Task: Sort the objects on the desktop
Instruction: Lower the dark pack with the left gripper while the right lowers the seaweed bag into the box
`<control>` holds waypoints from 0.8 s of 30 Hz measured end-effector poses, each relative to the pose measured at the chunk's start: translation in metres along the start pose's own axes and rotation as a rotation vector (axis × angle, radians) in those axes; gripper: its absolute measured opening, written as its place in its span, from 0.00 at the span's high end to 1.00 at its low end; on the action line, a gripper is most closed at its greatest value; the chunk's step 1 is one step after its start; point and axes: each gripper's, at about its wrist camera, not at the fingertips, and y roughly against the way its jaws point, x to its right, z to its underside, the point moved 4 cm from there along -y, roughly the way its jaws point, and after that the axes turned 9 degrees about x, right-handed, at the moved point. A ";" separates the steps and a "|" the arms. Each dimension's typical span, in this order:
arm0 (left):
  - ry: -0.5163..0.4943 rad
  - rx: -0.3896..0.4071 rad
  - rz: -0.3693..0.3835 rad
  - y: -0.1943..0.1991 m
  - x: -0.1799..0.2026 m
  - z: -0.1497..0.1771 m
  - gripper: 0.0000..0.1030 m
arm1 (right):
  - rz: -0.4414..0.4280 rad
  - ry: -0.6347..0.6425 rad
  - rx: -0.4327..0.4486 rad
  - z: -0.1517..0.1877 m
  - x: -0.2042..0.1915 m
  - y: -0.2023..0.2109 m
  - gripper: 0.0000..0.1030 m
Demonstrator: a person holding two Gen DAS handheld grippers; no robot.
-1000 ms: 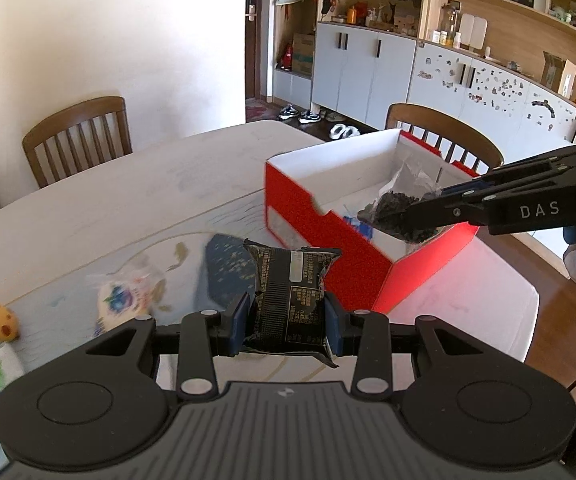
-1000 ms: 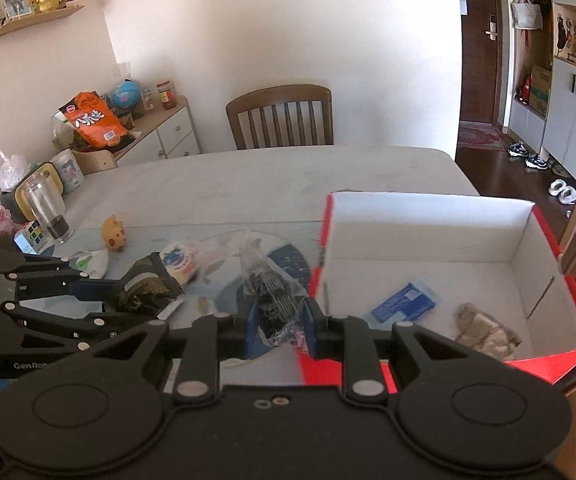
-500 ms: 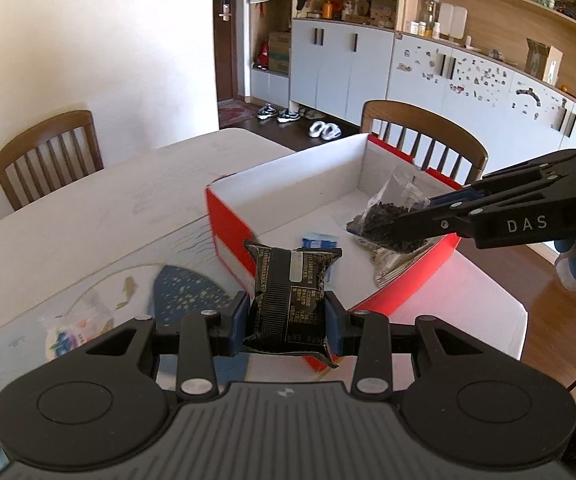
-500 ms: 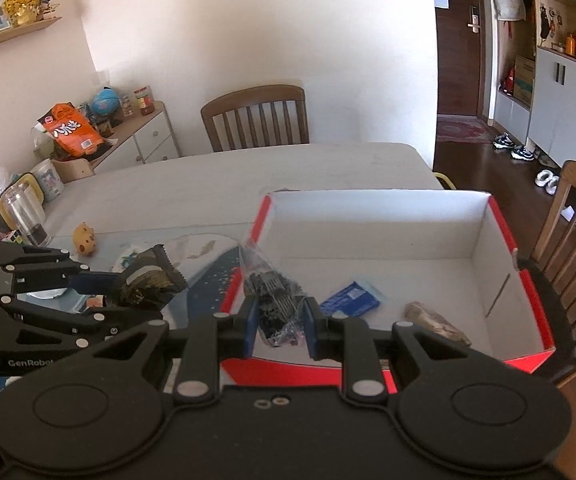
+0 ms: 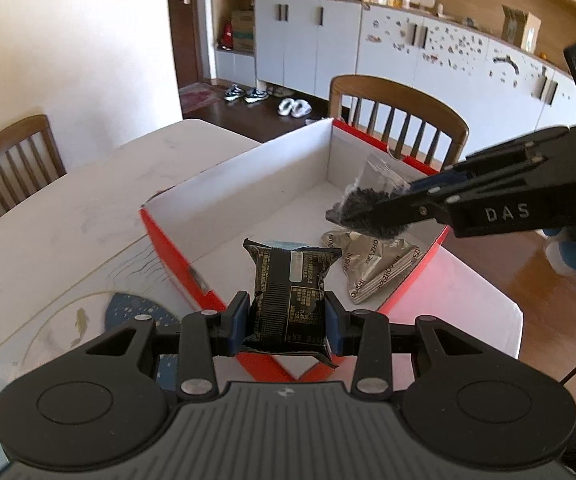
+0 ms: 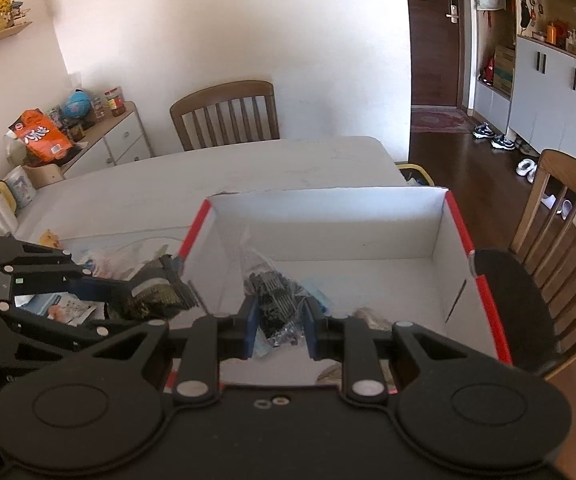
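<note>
While both grippers hang over the red box (image 5: 176,248), the left gripper (image 5: 286,322) clamps a black packet (image 5: 288,288) above its near rim and the right gripper (image 6: 280,320) pinches a clear bag (image 6: 276,296) over the open middle; white table (image 5: 68,216), chairs around.

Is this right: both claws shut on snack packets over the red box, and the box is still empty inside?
Not empty. The left wrist view shows a silver-brown packet lying on the floor of the red box. The rest stands: the left claw is shut on a black packet, the right claw on a clear bag of dark bits, both over the box.
</note>
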 end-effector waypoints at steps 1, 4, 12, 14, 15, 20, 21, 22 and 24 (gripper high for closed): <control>-0.005 -0.005 0.005 -0.004 0.001 -0.002 0.64 | 0.004 -0.001 -0.001 -0.001 0.003 -0.003 0.78; -0.017 -0.023 0.024 -0.016 0.004 -0.007 0.64 | 0.016 -0.002 -0.008 -0.003 0.010 -0.010 0.78; -0.049 -0.077 0.066 -0.046 0.011 -0.018 0.64 | 0.046 0.011 -0.037 -0.007 0.026 -0.029 0.78; -0.053 -0.097 0.079 -0.055 0.012 -0.019 0.64 | 0.060 0.022 -0.046 -0.008 0.030 -0.034 0.78; -0.056 -0.110 0.086 -0.059 0.013 -0.020 0.64 | 0.064 0.029 -0.052 -0.009 0.031 -0.037 0.78; -0.063 -0.180 0.106 -0.080 0.010 -0.018 0.64 | 0.074 0.037 -0.086 -0.010 0.037 -0.053 0.78; -0.058 -0.191 0.109 -0.084 0.009 -0.018 0.64 | 0.076 0.035 -0.094 -0.010 0.039 -0.057 0.78; -0.056 -0.198 0.113 -0.087 0.007 -0.018 0.64 | 0.077 0.032 -0.100 -0.010 0.040 -0.060 0.78; -0.053 -0.216 0.123 -0.093 0.006 -0.019 0.64 | 0.081 0.019 -0.118 -0.008 0.044 -0.066 0.78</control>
